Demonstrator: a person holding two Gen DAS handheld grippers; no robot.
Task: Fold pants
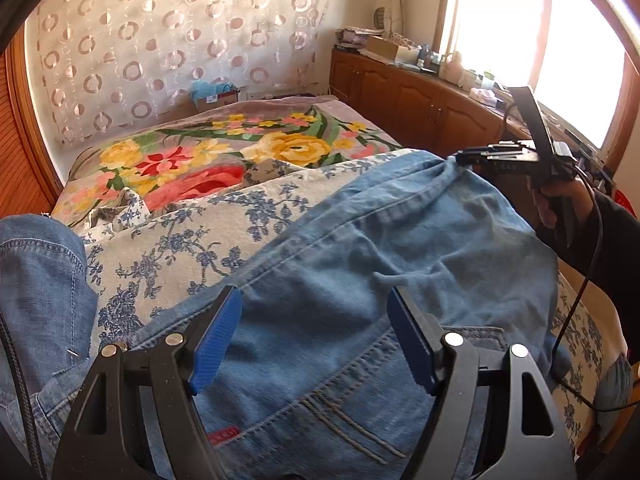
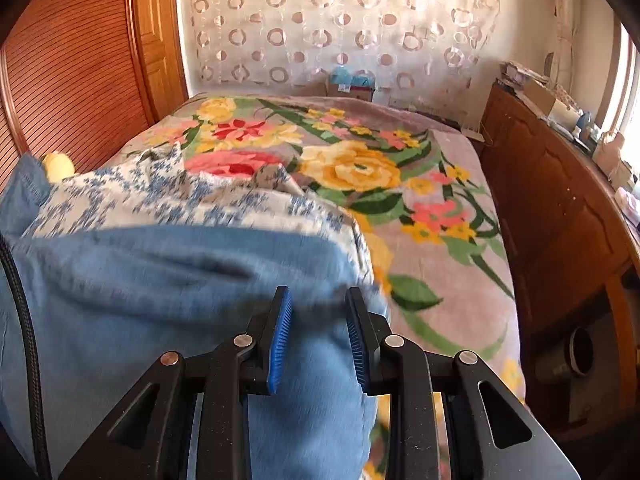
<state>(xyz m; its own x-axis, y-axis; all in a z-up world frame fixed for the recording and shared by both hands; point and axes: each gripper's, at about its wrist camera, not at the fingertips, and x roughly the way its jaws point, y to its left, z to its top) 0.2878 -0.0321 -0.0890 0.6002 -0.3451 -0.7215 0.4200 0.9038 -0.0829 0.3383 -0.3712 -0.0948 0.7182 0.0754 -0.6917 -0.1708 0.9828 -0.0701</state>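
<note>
Jeans (image 1: pixel 400 248) across floral bedspread (image 1: pixel 192 236)

Circle-patterned curtain (image 2: pixel 340 20), wooden cabinets (image 1: pixel 420 96) under bright window (image 1: pixel 520 32), floral bedspread (image 2: pixel 360 168)

I am seeing open flowered blanket (image 2: pixel 436 216) lying ahead of my right gripper (image 2: pixel 318 336); the wooden cabinet (image 2: pixel 560 208) is hemming in that side.
</note>
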